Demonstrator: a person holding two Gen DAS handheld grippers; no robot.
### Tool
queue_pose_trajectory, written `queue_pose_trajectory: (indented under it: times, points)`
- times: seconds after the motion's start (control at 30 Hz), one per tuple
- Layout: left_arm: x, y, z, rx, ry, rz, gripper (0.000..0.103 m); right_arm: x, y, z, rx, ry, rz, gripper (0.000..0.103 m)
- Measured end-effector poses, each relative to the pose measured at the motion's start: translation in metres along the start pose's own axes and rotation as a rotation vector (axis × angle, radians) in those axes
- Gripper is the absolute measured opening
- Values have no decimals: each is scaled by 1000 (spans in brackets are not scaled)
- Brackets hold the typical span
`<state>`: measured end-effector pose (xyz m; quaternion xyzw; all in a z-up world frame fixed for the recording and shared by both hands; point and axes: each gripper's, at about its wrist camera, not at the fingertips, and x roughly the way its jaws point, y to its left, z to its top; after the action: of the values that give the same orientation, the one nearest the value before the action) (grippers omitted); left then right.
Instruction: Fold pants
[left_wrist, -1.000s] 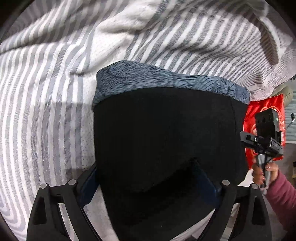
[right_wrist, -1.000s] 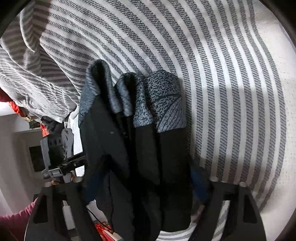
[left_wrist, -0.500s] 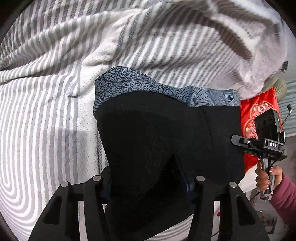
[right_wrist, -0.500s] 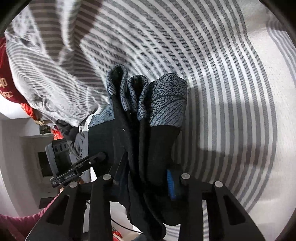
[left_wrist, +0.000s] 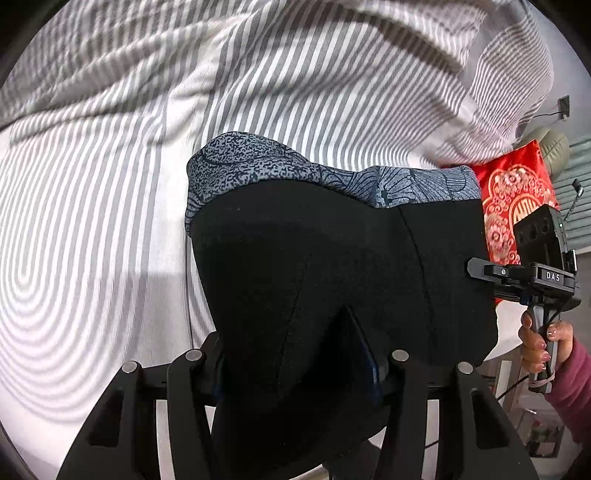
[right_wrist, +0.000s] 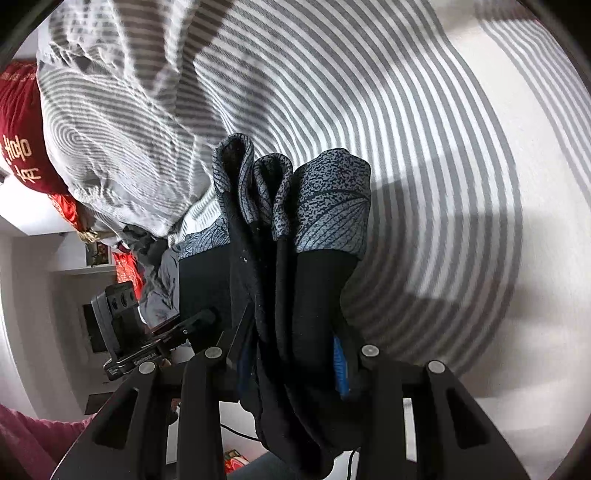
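The pants (left_wrist: 332, 266) are clamped by the left hand-held gripper (left_wrist: 295, 365) and the right hand-held gripper (right_wrist: 291, 354); both edges should be kept level above the bed (left_wrist: 92, 221).

Both grippers, wide apart a second ago, now clamp the black fabric pants with grey patterned cuffs (left_wrist: 332, 266), left gripper (left_wrist: 295, 363) and right gripper (right_wrist: 291, 354), lifting them off the striped bed sheet (left_wrist: 92, 221).

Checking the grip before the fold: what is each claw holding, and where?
Both hold the black pants: left claw and right claw each pinch bunched black fabric.
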<state>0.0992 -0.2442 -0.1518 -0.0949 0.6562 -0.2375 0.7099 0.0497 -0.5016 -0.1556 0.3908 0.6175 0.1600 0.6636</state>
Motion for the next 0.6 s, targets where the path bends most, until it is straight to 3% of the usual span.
queue_pose_trajectory:
  times: [0.13,0.17,0.23,0.3,0.47,0.53,0.6]
  points:
    - [20,7,-24,-16,37,86,56,16,-16,-22,9,27,-61,40]
    - [27,9,-28,-28,49,116,56,21,-20,-24,14,35,-88,45]
    - [30,12,-34,-45,31,138,66,25,-29,-29,27,33,-147,55]
    - [26,9,-34,-46,14,173,67,20,-34,-31,54,14,-172,67]
    - [2,4,-25,-42,-46,238,67,-10,-33,-35,82,-51,-268,68]
    - [-9,-5,-14,-26,-92,265,67,-22,-21,-33,66,-90,-299,60]
    - [-17,-13,-4,-4,-130,272,67,-25,-5,-27,44,-118,-293,31]
